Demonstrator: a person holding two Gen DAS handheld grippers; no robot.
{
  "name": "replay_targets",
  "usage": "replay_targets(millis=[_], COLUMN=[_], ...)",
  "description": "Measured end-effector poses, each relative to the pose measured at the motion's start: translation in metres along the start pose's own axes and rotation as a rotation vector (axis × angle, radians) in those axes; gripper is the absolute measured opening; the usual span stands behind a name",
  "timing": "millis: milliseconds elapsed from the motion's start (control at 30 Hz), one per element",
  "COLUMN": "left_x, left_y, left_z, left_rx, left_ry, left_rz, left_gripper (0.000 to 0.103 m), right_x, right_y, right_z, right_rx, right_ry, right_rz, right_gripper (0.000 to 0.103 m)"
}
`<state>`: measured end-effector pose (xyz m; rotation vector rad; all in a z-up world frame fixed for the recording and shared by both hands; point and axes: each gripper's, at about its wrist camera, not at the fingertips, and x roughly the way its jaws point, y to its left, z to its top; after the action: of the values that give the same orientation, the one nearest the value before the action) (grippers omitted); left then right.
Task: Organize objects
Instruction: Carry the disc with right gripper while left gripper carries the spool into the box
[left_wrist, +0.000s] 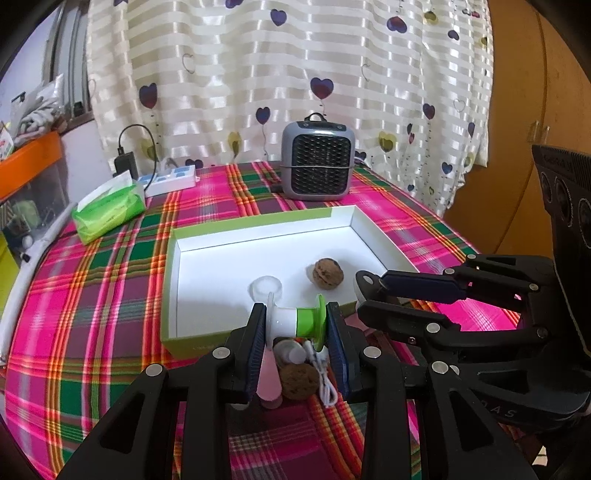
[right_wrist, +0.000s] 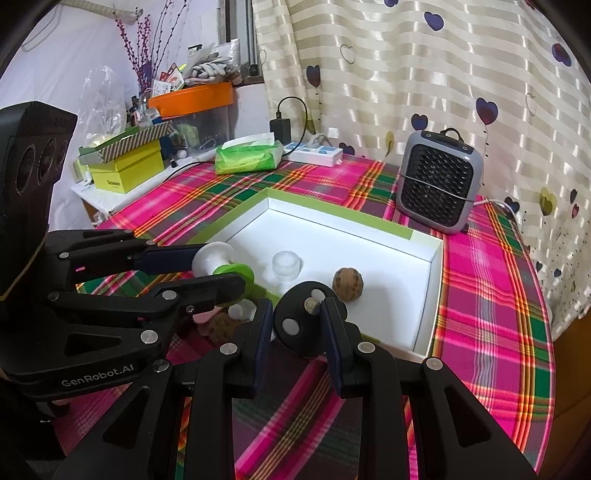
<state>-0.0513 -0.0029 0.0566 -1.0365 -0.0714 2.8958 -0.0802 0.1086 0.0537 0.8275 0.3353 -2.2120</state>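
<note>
My left gripper (left_wrist: 296, 324) is shut on a white and green spool-shaped piece (left_wrist: 286, 321), held over the near rim of a white box with a green rim (left_wrist: 258, 221). In the right wrist view my right gripper (right_wrist: 297, 314) is shut on a black disc with pale dots (right_wrist: 303, 343), just before the box's near wall (right_wrist: 436, 288). Inside the box lie a walnut (left_wrist: 328, 272) and a clear round cap (left_wrist: 266, 288). Under the left gripper a second walnut (left_wrist: 298, 382), a pink piece (left_wrist: 269, 380) and a white cable (left_wrist: 325, 373) lie on the plaid cloth.
A grey heater (left_wrist: 317, 162) stands behind the box by the curtain. A green tissue pack (left_wrist: 109, 208) and a white power strip (left_wrist: 171, 179) lie at the back left. Yellow boxes (right_wrist: 125, 173) and clutter fill a side shelf. The table edge curves off at the right.
</note>
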Motion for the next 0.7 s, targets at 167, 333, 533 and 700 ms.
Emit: replay_targets(millis=[167,333,533,700], left_x=[0.004,0.008,0.015,0.022], left_y=[0.006,0.011,0.016,0.02], left_z=[0.005,0.01,0.016,0.019], left_rx=[-0.007,-0.016,-0.011,-0.016], left_ry=[0.001,0.004,0.013,0.019], left_rz=[0.009,0.02,0.039,0.049], left_gripper=[0.03,0.03,0.03,0.03], right_x=[0.006,0.012,0.02,0.028], right_y=[-0.001,-0.003,-0.005,-0.007], right_z=[0.006,0.013,0.02,0.024], right_rx=[-0.01,-0.023,-0.034,-0.041], right_ry=[0.0,-0.002,0.0,0.003], right_rz=[0.0,-0.003,-0.003,-0.001], right_gripper=[0.028,0.028,0.028,0.028])
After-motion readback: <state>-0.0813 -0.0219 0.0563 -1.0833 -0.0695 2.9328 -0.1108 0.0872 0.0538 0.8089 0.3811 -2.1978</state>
